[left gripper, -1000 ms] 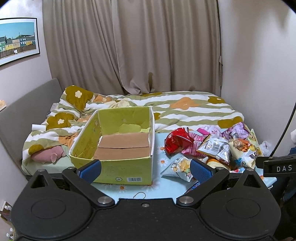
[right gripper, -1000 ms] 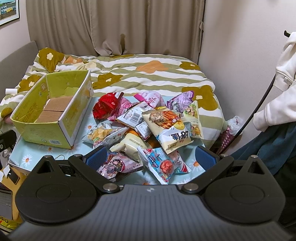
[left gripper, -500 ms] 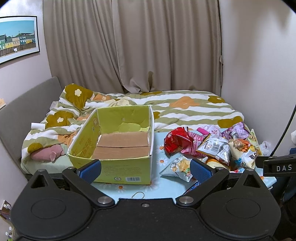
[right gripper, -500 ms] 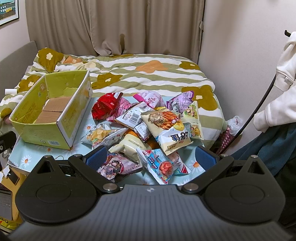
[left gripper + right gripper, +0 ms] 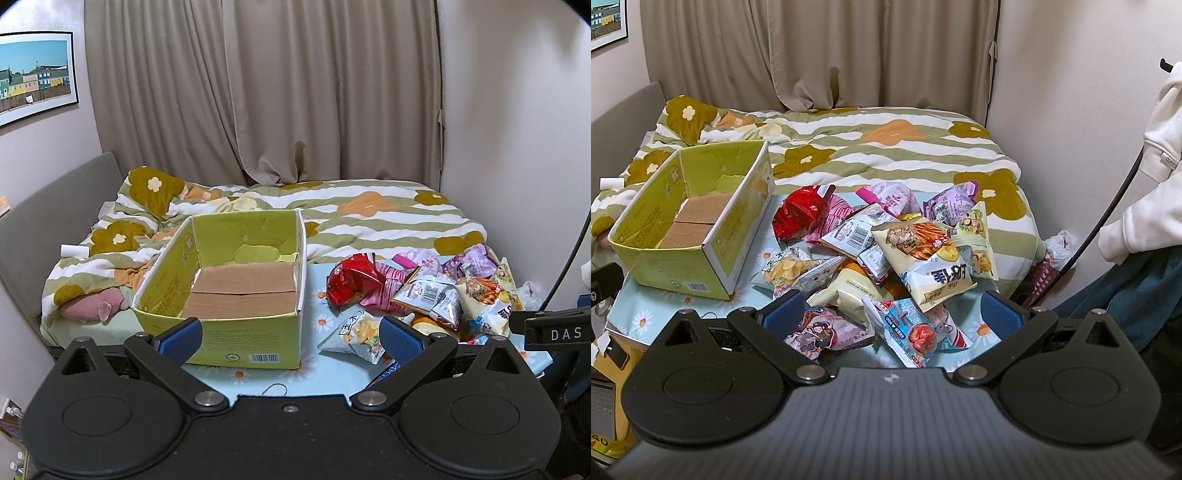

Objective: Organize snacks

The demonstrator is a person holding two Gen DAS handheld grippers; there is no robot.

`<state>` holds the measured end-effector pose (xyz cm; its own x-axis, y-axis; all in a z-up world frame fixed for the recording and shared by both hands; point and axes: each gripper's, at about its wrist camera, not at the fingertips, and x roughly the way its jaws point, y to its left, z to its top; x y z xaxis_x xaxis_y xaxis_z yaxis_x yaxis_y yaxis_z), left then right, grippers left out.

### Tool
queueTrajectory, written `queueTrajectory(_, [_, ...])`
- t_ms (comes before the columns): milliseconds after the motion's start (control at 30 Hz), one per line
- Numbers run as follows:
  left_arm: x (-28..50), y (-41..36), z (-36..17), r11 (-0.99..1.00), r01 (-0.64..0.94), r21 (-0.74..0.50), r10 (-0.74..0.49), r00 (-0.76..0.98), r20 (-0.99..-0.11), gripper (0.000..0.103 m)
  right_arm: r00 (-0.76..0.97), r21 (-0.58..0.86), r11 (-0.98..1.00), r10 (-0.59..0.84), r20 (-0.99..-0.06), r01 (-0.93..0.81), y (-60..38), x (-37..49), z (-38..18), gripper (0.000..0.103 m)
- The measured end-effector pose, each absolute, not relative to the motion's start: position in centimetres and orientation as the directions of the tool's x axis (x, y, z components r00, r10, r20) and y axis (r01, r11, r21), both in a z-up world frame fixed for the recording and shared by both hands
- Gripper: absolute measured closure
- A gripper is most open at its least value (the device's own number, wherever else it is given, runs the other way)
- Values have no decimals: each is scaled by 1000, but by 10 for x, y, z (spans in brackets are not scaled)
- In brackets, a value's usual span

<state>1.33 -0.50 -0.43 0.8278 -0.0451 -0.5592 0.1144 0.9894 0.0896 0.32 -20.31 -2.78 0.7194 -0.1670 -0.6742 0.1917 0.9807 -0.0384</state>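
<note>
A yellow-green cardboard box (image 5: 236, 295) (image 5: 690, 229) stands open and holds no snacks, on a small table with a blue daisy cloth (image 5: 310, 373) (image 5: 639, 317). To its right lies a heap of snack bags (image 5: 886, 251) (image 5: 424, 291), among them a red bag (image 5: 803, 214), a cream bag with orange sticks (image 5: 923, 251) and a blue-white bag (image 5: 916, 328) at the near edge. My left gripper (image 5: 291, 338) hangs open in front of the box and holds nothing. My right gripper (image 5: 892, 314) is open just short of the heap, nothing between its fingers.
Behind the table is a bed with a striped flower quilt (image 5: 369, 214), curtains (image 5: 295, 92) and a grey headboard (image 5: 44, 221). A person in a white sleeve (image 5: 1152, 184) stands at the right beside a black cable (image 5: 1108, 214). A pink plush (image 5: 99, 306) lies left of the box.
Both views have shifted only slightly; the heap sits a little nearer the right gripper. Nothing was picked up or moved.
</note>
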Motion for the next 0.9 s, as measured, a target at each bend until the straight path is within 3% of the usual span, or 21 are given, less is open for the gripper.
queueTrajectory(533, [23,-4,-2,989,131,68,-68,815,-576,0,716,-38,980,-168,-677,194,-202,3,-27,0])
queueTrajectory(900, [70,-12,-21,957,289,19,-214,751,-625,0,721,-40,974,-193,-666,224,-221,28,-35,0])
